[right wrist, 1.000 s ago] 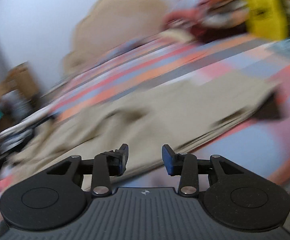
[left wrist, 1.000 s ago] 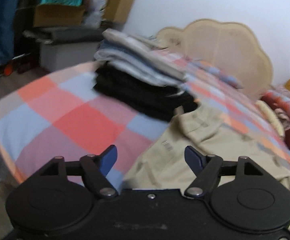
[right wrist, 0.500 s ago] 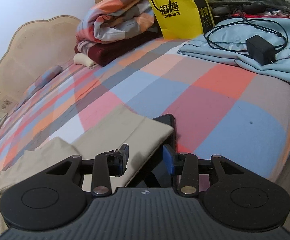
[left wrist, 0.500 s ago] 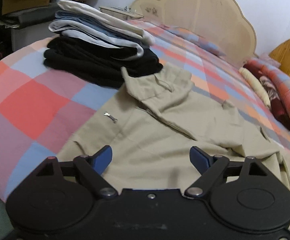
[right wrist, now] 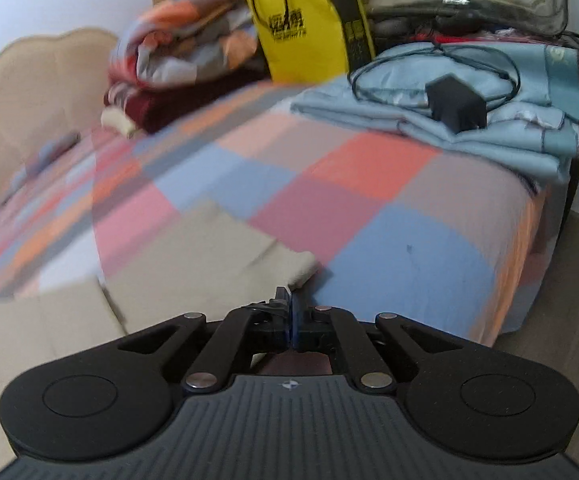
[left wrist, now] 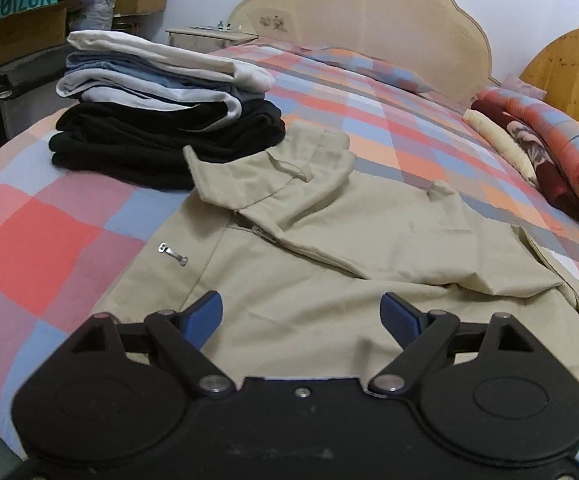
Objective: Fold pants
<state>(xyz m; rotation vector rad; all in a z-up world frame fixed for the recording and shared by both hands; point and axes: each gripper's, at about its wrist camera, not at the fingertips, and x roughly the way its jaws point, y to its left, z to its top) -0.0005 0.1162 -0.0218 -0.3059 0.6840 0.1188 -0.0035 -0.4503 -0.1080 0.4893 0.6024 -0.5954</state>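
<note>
Beige pants [left wrist: 329, 272] lie spread on the checked bed [left wrist: 37, 240], the waist end crumpled and partly folded over, a metal zip pull [left wrist: 173, 254] showing on the left. My left gripper [left wrist: 301, 314] hovers just above the waist area, open wide with nothing between its blue fingers. In the right wrist view the pants leg [right wrist: 193, 264] ends in a hem corner that curls up at my right gripper [right wrist: 290, 300], which is shut on that corner near the bed's front edge.
A stack of folded clothes [left wrist: 161, 112], black below and pale above, sits beside the waist. A rolled quilt [left wrist: 549, 140], a yellow bag [right wrist: 301, 20], and folded light-blue cloth [right wrist: 501, 136] with a black charger [right wrist: 455, 106] line the far side. Headboard [left wrist: 389, 20] behind; cardboard boxes [left wrist: 17, 20] left.
My right gripper swung to the pants' hem end and went from open to shut at the hem corner. My left gripper moved over the waist and widened a little.
</note>
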